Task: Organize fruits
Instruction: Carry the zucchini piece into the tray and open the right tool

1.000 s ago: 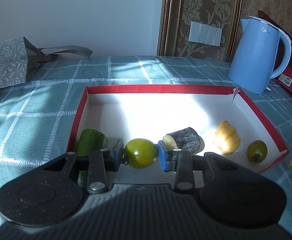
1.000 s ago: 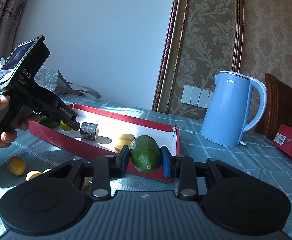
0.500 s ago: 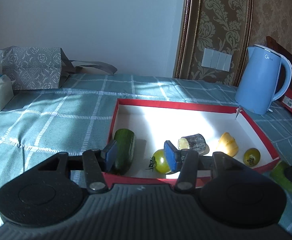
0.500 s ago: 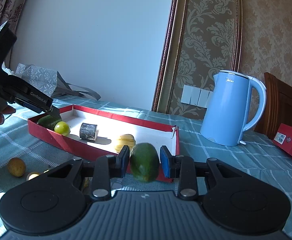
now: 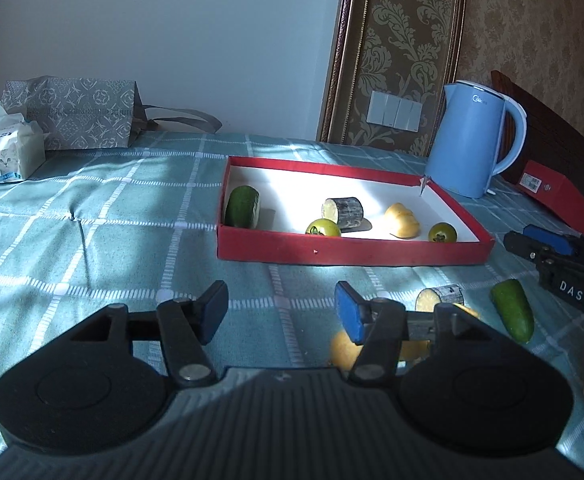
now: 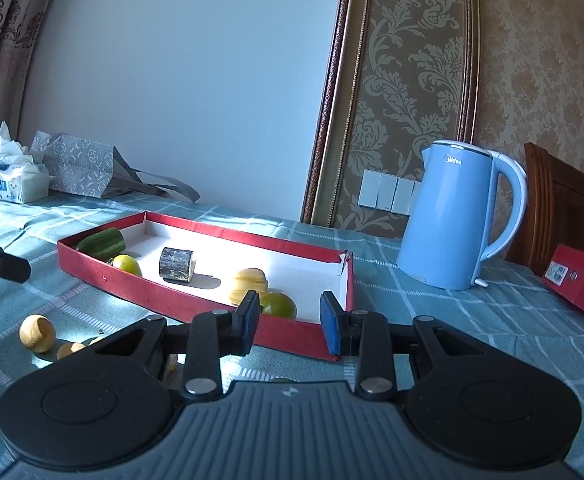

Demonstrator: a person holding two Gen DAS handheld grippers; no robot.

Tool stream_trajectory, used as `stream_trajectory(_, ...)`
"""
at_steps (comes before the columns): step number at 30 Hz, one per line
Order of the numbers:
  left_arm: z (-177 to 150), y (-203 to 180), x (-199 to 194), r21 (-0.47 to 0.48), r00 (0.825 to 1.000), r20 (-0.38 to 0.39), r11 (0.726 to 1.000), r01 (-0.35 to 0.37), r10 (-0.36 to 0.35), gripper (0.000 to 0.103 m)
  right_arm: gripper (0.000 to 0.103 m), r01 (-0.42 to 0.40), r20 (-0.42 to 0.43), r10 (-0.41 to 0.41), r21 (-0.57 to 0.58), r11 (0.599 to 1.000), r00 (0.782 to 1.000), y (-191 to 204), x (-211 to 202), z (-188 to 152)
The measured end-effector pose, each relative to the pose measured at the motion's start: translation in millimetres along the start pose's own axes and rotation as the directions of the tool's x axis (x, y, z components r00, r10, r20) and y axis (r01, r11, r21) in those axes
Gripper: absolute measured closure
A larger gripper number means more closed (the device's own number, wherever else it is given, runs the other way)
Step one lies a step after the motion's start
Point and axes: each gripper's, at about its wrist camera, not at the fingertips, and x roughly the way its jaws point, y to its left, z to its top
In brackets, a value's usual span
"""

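I had both grippers empty; the left gripper (image 5: 280, 312) hung with its jaws wide apart over the table (image 5: 104, 216), and the right gripper (image 6: 288, 322) stood parted just short of the red tray (image 5: 352, 248). The tray already held the cucumber piece (image 5: 243, 212), two green tomatoes (image 5: 323, 227), a dark stub (image 5: 343, 211) and a yellow fruit (image 5: 402, 221), gathered there, I judged, as sorted; a green fruit (image 5: 513, 314), another stub (image 5: 440, 298) and yellow balls (image 6: 37, 333) lay outside; the blue kettle (image 6: 458, 216) stood well clear, and only the tray's near wall stood in the way.
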Motion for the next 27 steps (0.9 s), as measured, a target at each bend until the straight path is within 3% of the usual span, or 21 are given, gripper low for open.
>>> stream_trajectory(2, 0, -2, -1, 0.010, 1.000, 0.009, 1.000, 0.014, -0.014, 0.048, 0.070, -0.013, -0.028, 0.015, 0.080, 0.997, 0.999, -15, -6, 2)
stream_trajectory(7, -1, -3, -2, 0.012, 0.999, 0.008, 0.999, 0.042, -0.042, 0.048, 0.070, 0.012, -0.089, -0.006, 0.068, 0.998, 0.996, -31, -18, -5)
stream_trajectory(13, 0, -2, -2, 0.012, 0.999, 0.012, 0.999, 0.035, -0.035, 0.048, 0.070, -0.103, -0.190, 0.134, 0.165, 0.981, 0.973, -29, -19, -10)
stream_trajectory(20, -2, -4, -1, 0.030, 1.000, 0.008, 0.999, 0.028, -0.028, 0.048, 0.070, -0.072, -0.239, 0.094, 0.099, 0.992, 0.967, -2, -2, -15)
stream_trajectory(27, -1, -1, -3, 0.016, 0.999, 0.017, 0.999, 0.029, -0.029, 0.047, 0.070, -0.035, -0.285, 0.085, 0.175, 0.984, 0.955, -2, 12, -14)
